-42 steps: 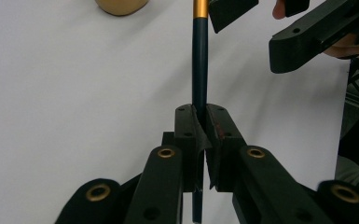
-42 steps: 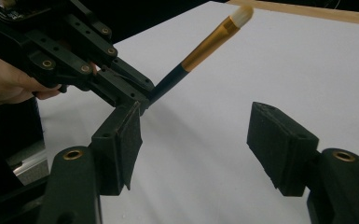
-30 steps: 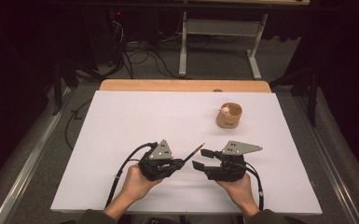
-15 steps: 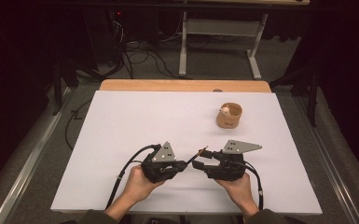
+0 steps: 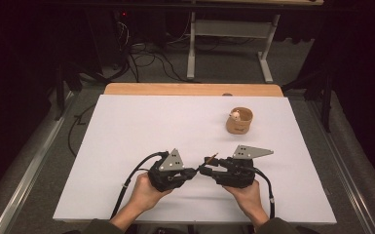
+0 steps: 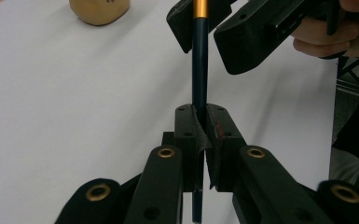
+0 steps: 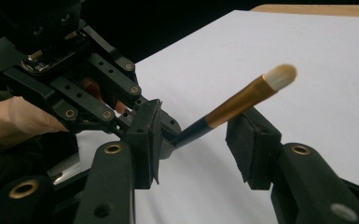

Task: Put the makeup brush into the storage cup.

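Observation:
A brush [image 7: 242, 100] with a dark handle, a gold ferrule and a pale bristle tip sticks out of my left gripper [image 6: 200, 116], which is shut on the handle. My right gripper [image 7: 200, 144] faces it with the ferrule end between its two pads. The jaws have just been closing, but a gap still shows beside the brush. In the high view both grippers meet near the front of the white table top [image 5: 126, 136], the left gripper [image 5: 195, 171] pointing at the right gripper [image 5: 208, 165], and the brush [image 5: 212, 157] slants up between them.
A small tan cup [image 5: 239, 121] with something white in it stands at the back right of the table top; the cup [image 6: 100, 9] also shows in the left gripper view. A wooden strip [image 5: 190, 89] runs along the far edge. Cables trail from both grippers.
The right gripper's jaws have narrowed around the brush's ferrule end. Both hands have kept their places, and the left gripper still grips the handle.

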`<action>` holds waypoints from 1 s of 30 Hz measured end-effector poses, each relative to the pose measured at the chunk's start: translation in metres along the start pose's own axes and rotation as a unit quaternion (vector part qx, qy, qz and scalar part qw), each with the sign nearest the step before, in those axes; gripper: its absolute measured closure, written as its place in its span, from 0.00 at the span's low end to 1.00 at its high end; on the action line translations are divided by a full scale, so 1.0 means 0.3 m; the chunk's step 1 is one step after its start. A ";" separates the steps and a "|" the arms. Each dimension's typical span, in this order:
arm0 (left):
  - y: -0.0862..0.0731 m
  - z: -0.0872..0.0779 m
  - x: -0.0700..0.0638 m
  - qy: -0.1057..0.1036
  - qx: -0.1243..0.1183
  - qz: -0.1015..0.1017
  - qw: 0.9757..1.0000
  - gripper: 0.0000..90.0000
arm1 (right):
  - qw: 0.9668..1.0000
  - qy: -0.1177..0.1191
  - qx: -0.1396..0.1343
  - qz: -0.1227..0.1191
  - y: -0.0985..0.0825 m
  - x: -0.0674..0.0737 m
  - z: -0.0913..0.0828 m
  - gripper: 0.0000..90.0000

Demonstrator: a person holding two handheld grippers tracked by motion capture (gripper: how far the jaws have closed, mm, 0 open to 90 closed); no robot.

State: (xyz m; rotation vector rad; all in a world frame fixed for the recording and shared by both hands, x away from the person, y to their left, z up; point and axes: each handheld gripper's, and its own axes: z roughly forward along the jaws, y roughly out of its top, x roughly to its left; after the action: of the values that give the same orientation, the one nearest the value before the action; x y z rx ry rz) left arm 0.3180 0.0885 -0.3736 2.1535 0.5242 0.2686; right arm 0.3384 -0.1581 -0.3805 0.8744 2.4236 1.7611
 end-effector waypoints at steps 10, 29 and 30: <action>0.000 0.002 -0.004 0.001 -0.004 0.007 1.000 0.93 | 1.000 0.009 -0.006 0.009 -0.003 -0.007 -0.003 0.73; 0.000 0.003 -0.010 0.000 -0.008 0.012 1.000 0.93 | 0.999 0.029 -0.018 0.030 -0.017 -0.023 0.002 0.84; 0.000 0.003 -0.010 0.000 -0.008 0.012 1.000 0.93 | 0.999 0.029 -0.019 0.030 -0.017 -0.022 0.002 0.84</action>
State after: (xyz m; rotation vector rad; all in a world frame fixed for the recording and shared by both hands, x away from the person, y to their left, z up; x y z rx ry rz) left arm 0.3156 0.0864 -0.3740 2.1453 0.4957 0.2854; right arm 0.3419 -0.1617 -0.3872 0.9155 2.4145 1.8716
